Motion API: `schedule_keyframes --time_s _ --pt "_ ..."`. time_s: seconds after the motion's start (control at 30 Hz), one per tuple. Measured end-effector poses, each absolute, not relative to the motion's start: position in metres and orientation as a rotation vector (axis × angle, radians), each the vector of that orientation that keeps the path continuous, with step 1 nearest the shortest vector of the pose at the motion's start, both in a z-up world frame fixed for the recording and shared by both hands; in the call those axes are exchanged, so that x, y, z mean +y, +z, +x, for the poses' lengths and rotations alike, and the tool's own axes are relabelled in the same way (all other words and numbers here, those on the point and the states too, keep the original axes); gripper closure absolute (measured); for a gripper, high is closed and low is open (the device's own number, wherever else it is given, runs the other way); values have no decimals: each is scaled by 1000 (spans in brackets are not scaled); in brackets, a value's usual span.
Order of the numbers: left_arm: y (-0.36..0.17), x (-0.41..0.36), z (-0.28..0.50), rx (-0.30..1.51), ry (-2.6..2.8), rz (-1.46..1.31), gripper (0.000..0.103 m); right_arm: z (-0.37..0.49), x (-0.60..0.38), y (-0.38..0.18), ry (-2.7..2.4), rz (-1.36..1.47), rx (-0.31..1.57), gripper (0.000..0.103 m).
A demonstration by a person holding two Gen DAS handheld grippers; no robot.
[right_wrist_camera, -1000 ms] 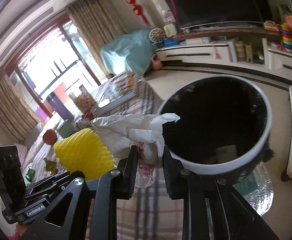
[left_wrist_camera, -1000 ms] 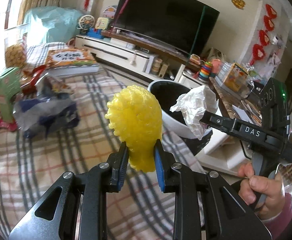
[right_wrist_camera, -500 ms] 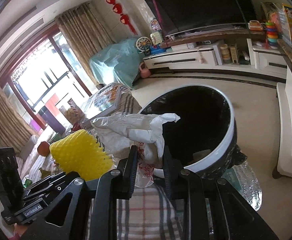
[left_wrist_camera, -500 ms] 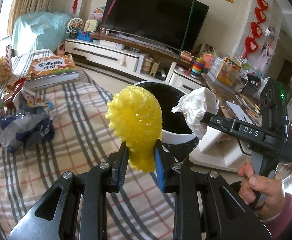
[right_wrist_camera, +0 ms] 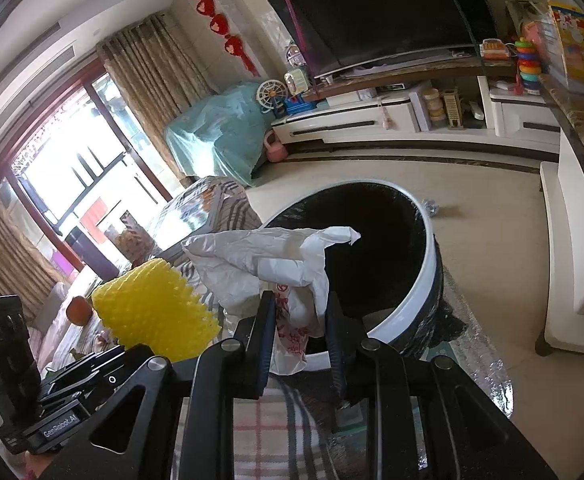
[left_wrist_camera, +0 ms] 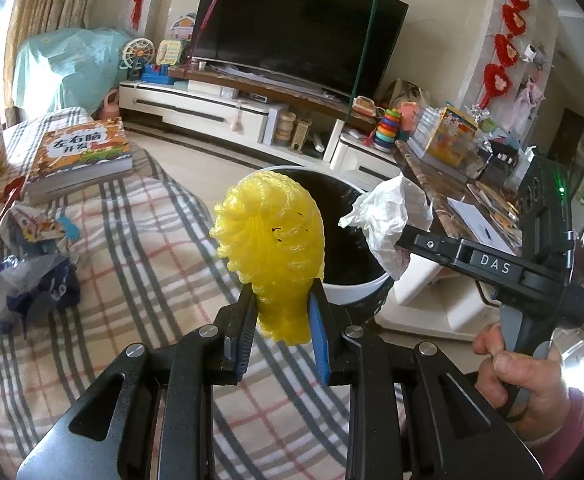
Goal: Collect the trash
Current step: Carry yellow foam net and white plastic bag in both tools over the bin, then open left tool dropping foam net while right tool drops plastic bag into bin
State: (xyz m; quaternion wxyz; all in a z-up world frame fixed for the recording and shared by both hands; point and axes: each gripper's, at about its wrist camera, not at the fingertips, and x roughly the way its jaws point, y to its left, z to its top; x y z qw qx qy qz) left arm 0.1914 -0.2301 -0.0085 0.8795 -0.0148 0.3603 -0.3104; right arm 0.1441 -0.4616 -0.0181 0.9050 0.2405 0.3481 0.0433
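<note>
My left gripper (left_wrist_camera: 282,312) is shut on a yellow foam fruit net (left_wrist_camera: 272,240), held up above the plaid-covered table near its far edge. My right gripper (right_wrist_camera: 297,320) is shut on a crumpled white plastic bag (right_wrist_camera: 268,264) with red print. Both show in each other's view: the bag (left_wrist_camera: 387,216) to the right of the net, the net (right_wrist_camera: 152,312) to the left of the bag. A round white trash bin (right_wrist_camera: 423,280) with a black liner stands on the floor just beyond the table edge; it also shows in the left wrist view (left_wrist_camera: 355,292). Both pieces hang near its near rim.
The plaid tablecloth (left_wrist_camera: 112,264) carries crumpled wrappers (left_wrist_camera: 32,276) and a children's book (left_wrist_camera: 80,152) at the left. A TV stand (left_wrist_camera: 212,108) with a large TV lies beyond the bin. A marble-topped counter (left_wrist_camera: 451,184) and a white step (right_wrist_camera: 571,248) stand to the right.
Both grippers have moved forward toward the bin with their loads; the wrappers on the table have slid back to the left in view. Both grips are unchanged.
</note>
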Motion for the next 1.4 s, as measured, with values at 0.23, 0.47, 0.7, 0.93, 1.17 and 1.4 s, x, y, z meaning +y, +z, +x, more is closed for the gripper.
schedule_keyframes --time_s 0.23,0.47,0.7,0.93,1.17,1.4 --pt "-6 -250 201 747 -662 10 80 154 -474 -18 67 490 729 79" --pt "-8 -268 217 762 -670 40 80 169 -486 -19 47 465 754 79" --pt "-14 -280 234 792 -666 54 80 184 -495 -20 36 463 778 78" --pt "-19 -286 248 829 -665 53 79 199 -496 -27 27 455 815 76" --pt "-24 -292 257 863 -660 54 74 209 -492 -33 31 458 851 75" --pt "-23 -289 257 861 -640 50 49 211 -495 -32 17 464 853 41"
